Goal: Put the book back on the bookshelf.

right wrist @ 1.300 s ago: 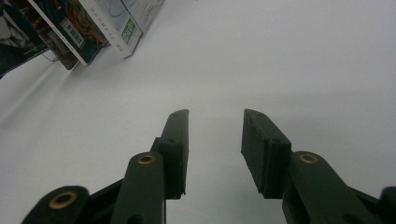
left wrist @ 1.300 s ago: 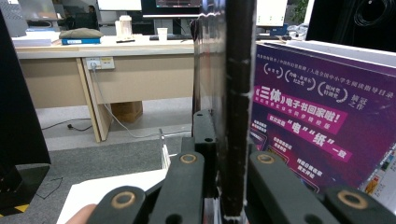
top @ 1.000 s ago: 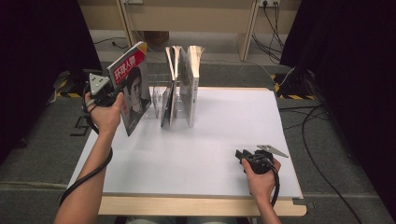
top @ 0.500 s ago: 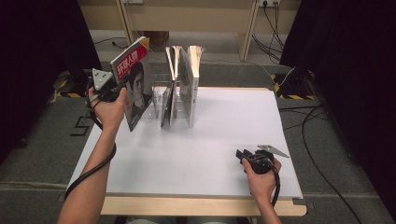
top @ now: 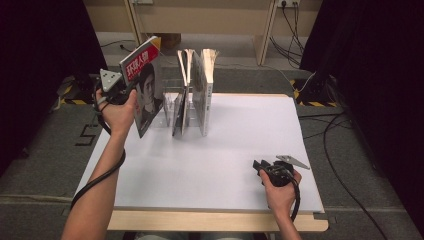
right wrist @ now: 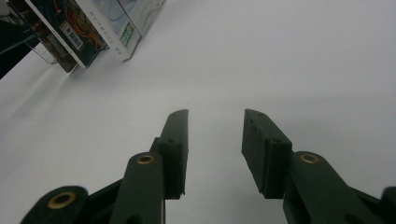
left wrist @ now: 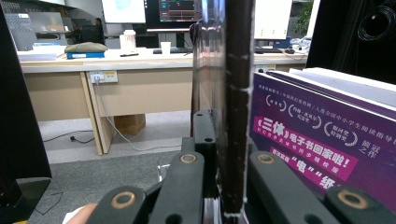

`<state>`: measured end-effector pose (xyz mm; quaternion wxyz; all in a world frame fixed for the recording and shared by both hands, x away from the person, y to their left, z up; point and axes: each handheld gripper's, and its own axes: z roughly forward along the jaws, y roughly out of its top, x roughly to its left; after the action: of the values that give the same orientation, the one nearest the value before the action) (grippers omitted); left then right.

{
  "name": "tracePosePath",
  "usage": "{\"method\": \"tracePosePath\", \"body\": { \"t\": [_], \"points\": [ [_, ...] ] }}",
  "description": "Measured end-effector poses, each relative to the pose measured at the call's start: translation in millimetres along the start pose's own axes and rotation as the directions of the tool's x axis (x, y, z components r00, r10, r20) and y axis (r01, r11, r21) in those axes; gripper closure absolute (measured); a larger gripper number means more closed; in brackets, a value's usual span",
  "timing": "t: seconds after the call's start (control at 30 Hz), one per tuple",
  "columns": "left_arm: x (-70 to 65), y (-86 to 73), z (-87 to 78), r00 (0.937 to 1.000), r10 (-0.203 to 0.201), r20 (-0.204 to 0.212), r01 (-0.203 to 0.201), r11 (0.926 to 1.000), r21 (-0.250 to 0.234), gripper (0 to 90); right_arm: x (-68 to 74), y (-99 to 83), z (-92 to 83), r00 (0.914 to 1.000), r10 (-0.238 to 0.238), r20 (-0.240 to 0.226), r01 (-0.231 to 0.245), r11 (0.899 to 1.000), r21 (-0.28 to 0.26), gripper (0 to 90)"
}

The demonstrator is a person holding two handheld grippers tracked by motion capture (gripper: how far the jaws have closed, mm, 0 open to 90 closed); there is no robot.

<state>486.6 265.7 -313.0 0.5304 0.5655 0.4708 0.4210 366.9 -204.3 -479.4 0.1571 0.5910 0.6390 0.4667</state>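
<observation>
Your left gripper (top: 131, 90) clamps the magazine (top: 145, 90), held upright above the table's (top: 225, 165) left edge beside the rack (top: 170, 107); your right gripper (top: 257, 166) rests on the table, jaws apart

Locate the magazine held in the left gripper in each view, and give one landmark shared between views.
High view: the magazine stands upper left, tilted, clamped by the left gripper beside the clear rack.
Left gripper view: seen edge-on as a dark vertical strip at centre, pinched between the jaws.
Right gripper view: I cannot pick it out; the open right gripper faces the white table.
Shared landmark: the upright books in the rack, at the right gripper view's top left.
</observation>
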Motion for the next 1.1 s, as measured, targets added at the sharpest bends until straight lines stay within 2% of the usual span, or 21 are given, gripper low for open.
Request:
{"method": "tracePosePath", "body": {
  "t": [0.53,1.1],
  "points": [
    [-2.0,12.3,11.0,0.9999,0.004,-0.014,-0.004,0.9998,-0.018,86.5,-0.8,0.2,0.1,1.0000,0.009,-0.005,-0.009,1.000,-0.001,62.3],
    [-4.5,14.2,25.4,0.9993,-0.001,-0.039,0.000,0.9998,-0.018,86.6,-1.2,0.4,-0.1,0.9999,0.015,-0.009,-0.015,1.000,0.002,62.3]
  ]
}}
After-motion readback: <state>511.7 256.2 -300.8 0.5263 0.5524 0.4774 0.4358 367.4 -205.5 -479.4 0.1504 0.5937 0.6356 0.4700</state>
